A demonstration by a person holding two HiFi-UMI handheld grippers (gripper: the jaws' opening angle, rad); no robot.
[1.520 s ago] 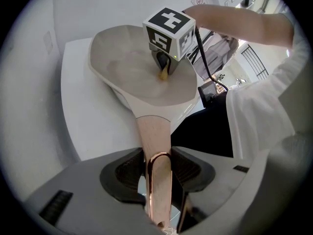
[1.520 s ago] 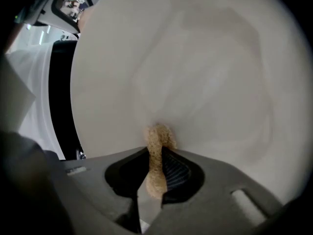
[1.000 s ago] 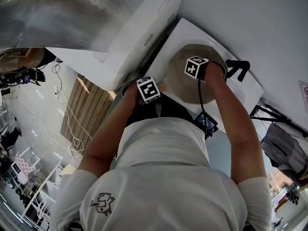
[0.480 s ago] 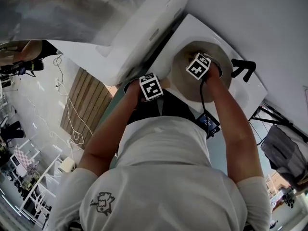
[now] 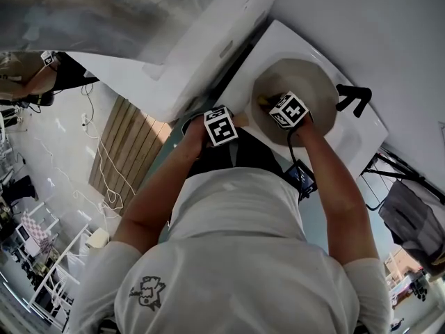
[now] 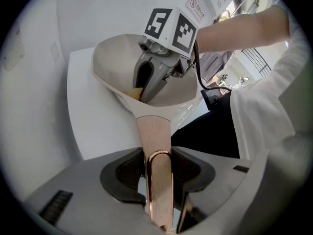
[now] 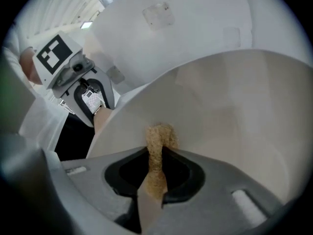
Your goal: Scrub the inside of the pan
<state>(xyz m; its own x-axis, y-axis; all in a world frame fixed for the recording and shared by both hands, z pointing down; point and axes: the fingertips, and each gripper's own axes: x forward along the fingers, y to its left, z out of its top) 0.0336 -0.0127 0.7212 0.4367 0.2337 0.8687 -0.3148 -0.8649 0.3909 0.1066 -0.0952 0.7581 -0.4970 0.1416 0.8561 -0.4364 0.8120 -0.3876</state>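
While the white slab worktop (image 5: 358, 134) carries the load, the round beige pan (image 5: 306, 82) sits on it right in front of the person. Its long copper-coloured metal handle (image 6: 155, 131) runs straight back into the left gripper (image 6: 157, 180), and those fingers are clamped on the handle's looped end, 1 on each side. Over to the right gripper (image 7: 154, 173): it reaches down inside the bowl, fingers pinched tight on a coarse yellow-brown scrubbing pad (image 7: 159, 138). The pad's tip presses against the pan's inner wall on the handle side. Mid-scrub, I'd say, with most of the inside yet to cover.

The risks? That pad is held by a thin edge. Push hard sideways and it could fold or drag out of the fingers, leaving them scraping the coating bare. And the pan is steadied at only 1 point, far out on the handle. A heavy stroke could twist it in that grip or skate it across the smooth worktop.
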